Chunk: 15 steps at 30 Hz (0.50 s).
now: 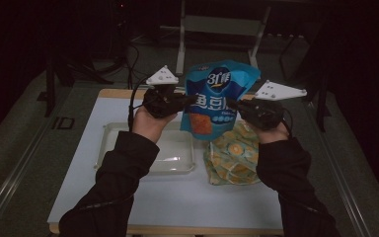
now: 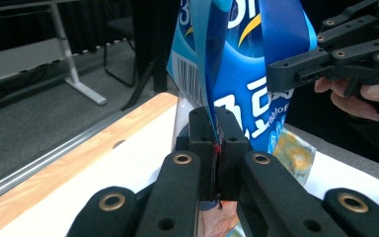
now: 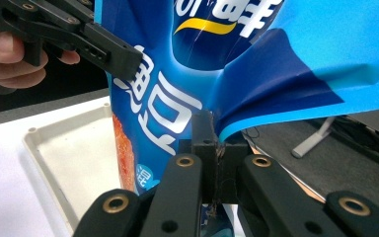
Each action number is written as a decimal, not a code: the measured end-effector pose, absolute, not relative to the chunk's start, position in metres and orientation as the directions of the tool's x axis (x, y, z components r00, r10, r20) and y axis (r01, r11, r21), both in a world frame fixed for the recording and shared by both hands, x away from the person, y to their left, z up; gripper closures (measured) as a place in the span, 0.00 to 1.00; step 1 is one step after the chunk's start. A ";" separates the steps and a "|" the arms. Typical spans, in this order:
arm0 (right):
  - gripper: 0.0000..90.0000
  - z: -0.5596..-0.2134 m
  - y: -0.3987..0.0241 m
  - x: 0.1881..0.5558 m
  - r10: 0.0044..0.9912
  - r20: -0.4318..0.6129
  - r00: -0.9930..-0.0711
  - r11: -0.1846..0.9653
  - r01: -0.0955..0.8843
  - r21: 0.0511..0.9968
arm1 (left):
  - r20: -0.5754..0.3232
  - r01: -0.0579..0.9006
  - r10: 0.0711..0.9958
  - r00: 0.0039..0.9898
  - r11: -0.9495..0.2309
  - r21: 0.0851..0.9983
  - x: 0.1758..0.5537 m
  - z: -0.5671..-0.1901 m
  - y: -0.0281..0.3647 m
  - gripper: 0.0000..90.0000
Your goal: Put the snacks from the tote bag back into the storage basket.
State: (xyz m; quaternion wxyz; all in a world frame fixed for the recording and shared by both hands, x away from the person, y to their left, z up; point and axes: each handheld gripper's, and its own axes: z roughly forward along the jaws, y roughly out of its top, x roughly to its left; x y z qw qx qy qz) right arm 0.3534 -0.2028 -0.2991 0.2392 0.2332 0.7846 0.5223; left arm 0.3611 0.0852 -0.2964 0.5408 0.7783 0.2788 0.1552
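On the white table [image 1: 79, 168] below my hands sits a shallow clear tray [image 1: 109, 143]; what I can see of its floor is bare, with a glare spot near the front wall. Just right of it lies a flat packet printed with orange slices [image 1: 232, 158], outside the tray, close beside its right wall. The thing I am working on is a blue snack pouch [image 1: 217, 98], glossy, with large white characters, a yellow swoosh under a dark oval logo near the top, and an orange-red food picture low on the front; a barcode shows on its back in the left gripper view. It hangs upright in the air above the far part of the table, over the gap between tray and packet, touching neither. My left gripper [image 2: 218, 143] has its jaws pressed together on the pouch's left edge, the film pinched flat between the pads. My right gripper [image 3: 216, 148] is likewise clamped on the right edge, where the foil buckles and folds outward above the jaws. So the pouch is stretched between my two grips, one on each side at about mid-height, its top rising above both and its bottom hanging below.
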 end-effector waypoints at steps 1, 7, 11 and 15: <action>0.99 -0.299 -0.195 0.354 0.608 -0.131 -0.783 0.347 0.113 0.931 | -0.057 0.266 0.604 0.795 -0.261 0.928 0.360 -0.296 0.088 1.00; 0.99 -0.298 -0.174 0.354 0.584 -0.139 -0.800 0.361 0.103 0.927 | -0.066 0.278 0.620 0.782 -0.251 0.927 0.354 -0.296 0.110 1.00; 0.99 -0.298 -0.160 0.353 0.570 -0.139 -0.810 0.362 0.096 0.927 | -0.064 0.281 0.636 0.769 -0.245 0.928 0.347 -0.297 0.127 1.00; 0.99 -0.298 -0.149 0.353 0.559 -0.140 -0.818 0.366 0.092 0.926 | -0.066 0.285 0.646 0.760 -0.241 0.928 0.343 -0.298 0.138 1.00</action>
